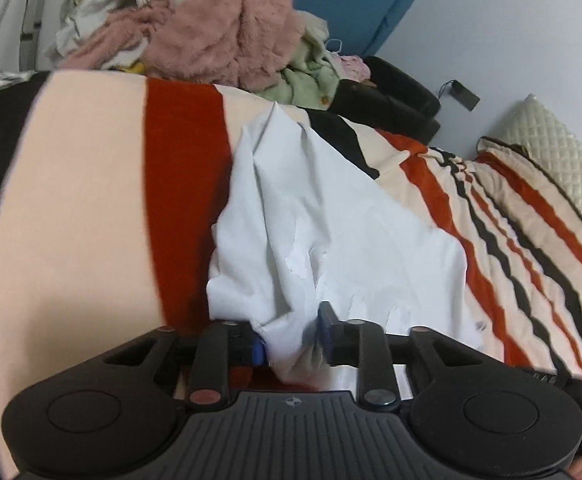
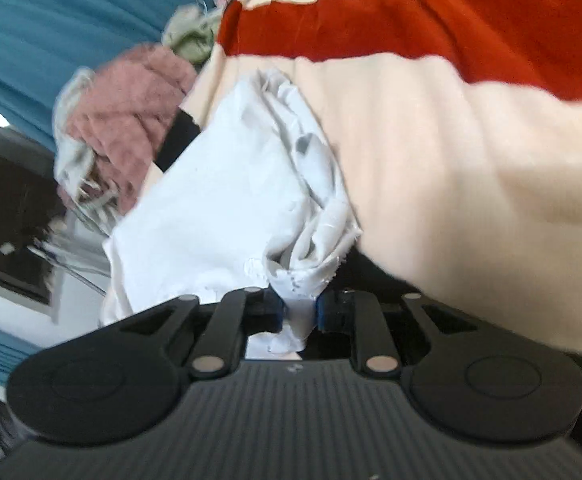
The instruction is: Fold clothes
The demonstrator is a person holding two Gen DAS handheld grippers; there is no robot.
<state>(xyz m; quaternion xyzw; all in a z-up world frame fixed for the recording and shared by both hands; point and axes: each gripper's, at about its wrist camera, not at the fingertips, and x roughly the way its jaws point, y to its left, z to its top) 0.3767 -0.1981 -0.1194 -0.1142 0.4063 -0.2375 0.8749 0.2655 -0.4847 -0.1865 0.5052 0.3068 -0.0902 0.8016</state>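
Your white garment (image 1: 331, 220) lies on a cream bedspread (image 1: 71, 200) striped red and black; the far pile (image 1: 211, 28) looks fuzzy pink.

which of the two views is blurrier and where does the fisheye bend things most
Right wrist view is blurrier: pink fleece and the left-edge background smear; white garment stays fairly readable. Left wrist view is sharper, but the striped blanket bows strongly toward the left rim, with dark corner vignetting.

Matt white cloth garment (image 1: 331, 216), fuzzy pink blanket (image 1: 219, 28)
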